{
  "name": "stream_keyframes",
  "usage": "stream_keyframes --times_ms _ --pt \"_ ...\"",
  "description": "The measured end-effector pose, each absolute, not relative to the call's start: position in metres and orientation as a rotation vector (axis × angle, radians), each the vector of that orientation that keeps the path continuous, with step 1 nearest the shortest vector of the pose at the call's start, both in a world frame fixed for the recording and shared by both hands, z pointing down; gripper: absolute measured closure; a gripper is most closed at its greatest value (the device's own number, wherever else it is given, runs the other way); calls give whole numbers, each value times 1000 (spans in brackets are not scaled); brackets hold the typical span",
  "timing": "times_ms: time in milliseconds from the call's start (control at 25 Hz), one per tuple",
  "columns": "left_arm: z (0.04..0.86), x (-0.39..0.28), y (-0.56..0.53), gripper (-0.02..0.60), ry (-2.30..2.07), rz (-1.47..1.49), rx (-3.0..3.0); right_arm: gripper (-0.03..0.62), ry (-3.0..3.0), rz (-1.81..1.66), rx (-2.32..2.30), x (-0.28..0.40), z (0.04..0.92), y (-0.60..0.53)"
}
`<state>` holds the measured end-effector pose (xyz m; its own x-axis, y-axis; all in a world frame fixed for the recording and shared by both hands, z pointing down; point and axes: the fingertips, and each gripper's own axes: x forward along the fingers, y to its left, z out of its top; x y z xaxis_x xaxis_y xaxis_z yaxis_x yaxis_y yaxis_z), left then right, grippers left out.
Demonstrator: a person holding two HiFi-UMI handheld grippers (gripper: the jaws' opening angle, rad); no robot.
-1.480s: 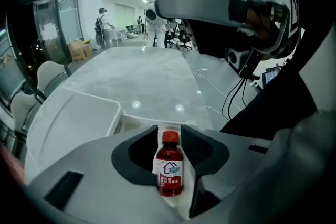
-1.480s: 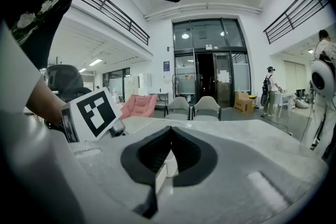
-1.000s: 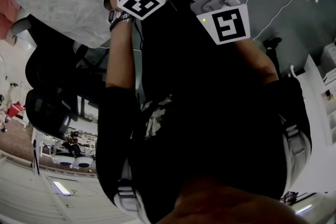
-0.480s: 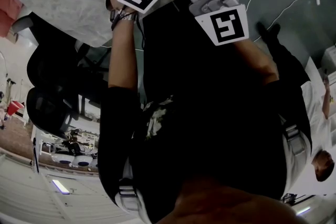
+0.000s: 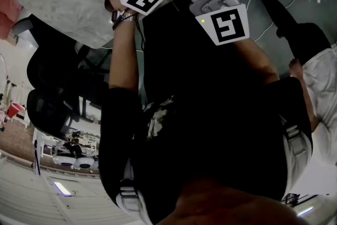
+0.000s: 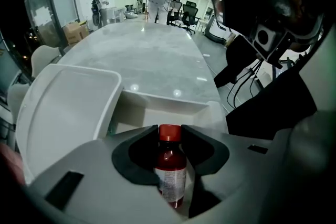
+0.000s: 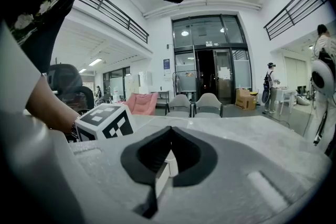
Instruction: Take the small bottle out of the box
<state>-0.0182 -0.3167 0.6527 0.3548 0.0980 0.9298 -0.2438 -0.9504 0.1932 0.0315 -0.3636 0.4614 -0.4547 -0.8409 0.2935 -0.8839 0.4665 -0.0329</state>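
Your left gripper [image 6: 170, 136] has just been closing its jaws, and they now pinch the small bottle [image 6: 170, 176], upright with its red cap up. The open white box [image 6: 163, 105] sits just beyond. Your right gripper [image 7: 168, 152] clamps narrow on the box's white edge.

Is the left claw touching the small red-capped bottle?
Touching. In the left gripper view the left claw, its jaws having just closed further, presses both sides of the small dark red-capped bottle between them; no gap shows.
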Motion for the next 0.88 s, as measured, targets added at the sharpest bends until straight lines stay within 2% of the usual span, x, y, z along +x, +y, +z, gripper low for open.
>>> stream_keyframes --times_ms 880 --pt "570 -26 -327 436 -477 1379 2537 599 -2521 167 1454 20 430 -344"
